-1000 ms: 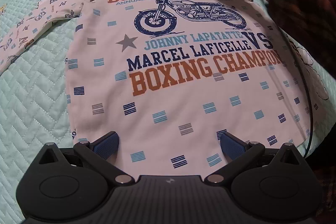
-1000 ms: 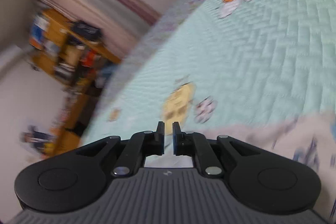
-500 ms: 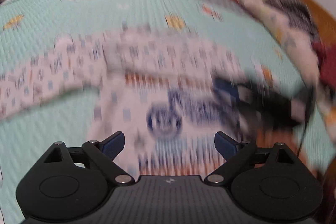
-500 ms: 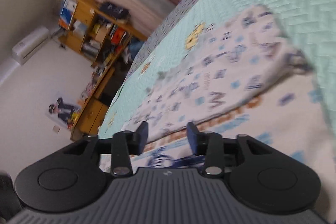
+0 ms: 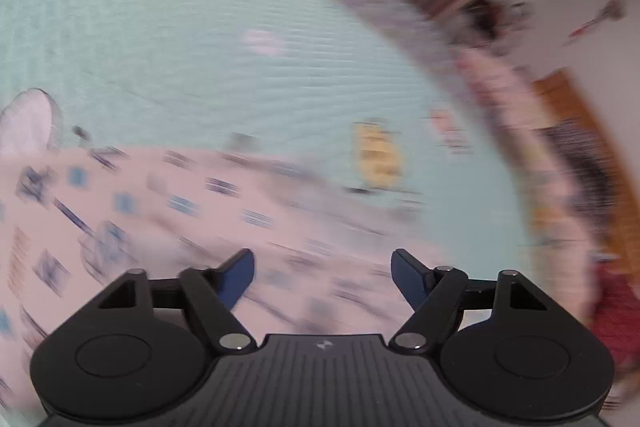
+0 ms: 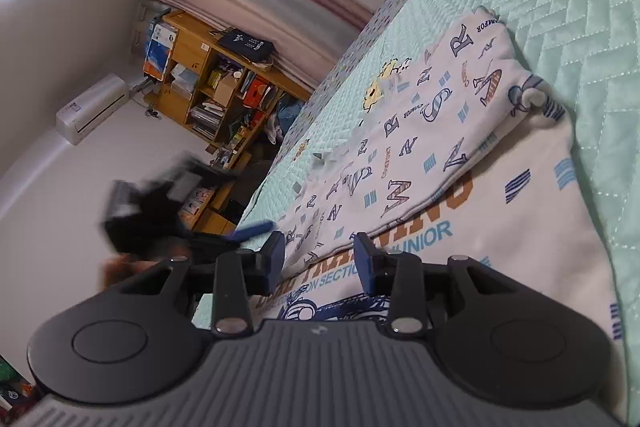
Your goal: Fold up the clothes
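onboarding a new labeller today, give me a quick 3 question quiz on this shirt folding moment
1. True or false: the right tool is clamped on the shirt.
2. Which covers the bed? A) a plain white sheet B) a mint quilted bedspread with bee pictures C) a striped blanket
3. Fill in: a letter-printed ____ lies folded across the shirt's chest.

Key:
1. False. Its jaws stand apart above the fabric. The left tool is open too.
2. B
3. sleeve

"JUNIOR", "SECTION" on shirt [image 6: 500,227]
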Tool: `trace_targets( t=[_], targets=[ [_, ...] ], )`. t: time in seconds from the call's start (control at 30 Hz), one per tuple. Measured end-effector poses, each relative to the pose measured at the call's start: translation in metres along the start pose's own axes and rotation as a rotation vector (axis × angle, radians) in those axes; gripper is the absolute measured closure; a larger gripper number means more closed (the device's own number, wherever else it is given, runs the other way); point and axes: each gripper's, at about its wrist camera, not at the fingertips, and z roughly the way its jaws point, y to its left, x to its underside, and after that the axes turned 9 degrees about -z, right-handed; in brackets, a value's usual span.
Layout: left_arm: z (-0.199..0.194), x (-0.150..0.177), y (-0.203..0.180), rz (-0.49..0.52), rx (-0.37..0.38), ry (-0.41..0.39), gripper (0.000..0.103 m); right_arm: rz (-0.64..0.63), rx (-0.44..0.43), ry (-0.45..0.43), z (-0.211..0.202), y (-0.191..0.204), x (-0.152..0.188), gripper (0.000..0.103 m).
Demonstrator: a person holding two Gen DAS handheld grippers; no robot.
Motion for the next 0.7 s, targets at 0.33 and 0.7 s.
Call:
trace_targets(
  t=[0.33,0.7],
  targets=[
    [-0.05,0.009,-0.001,0.063,0.098,-0.042,0.001,0.006,-0.013,0.005,0.0,-0.003,0.001,0.063],
    [-0.065,0.045,-0.029,0.203,-0.063,-0.122,0.028,0.012,-0.014,0.003,0.001,-0.004,0.0,0.065]
  ],
)
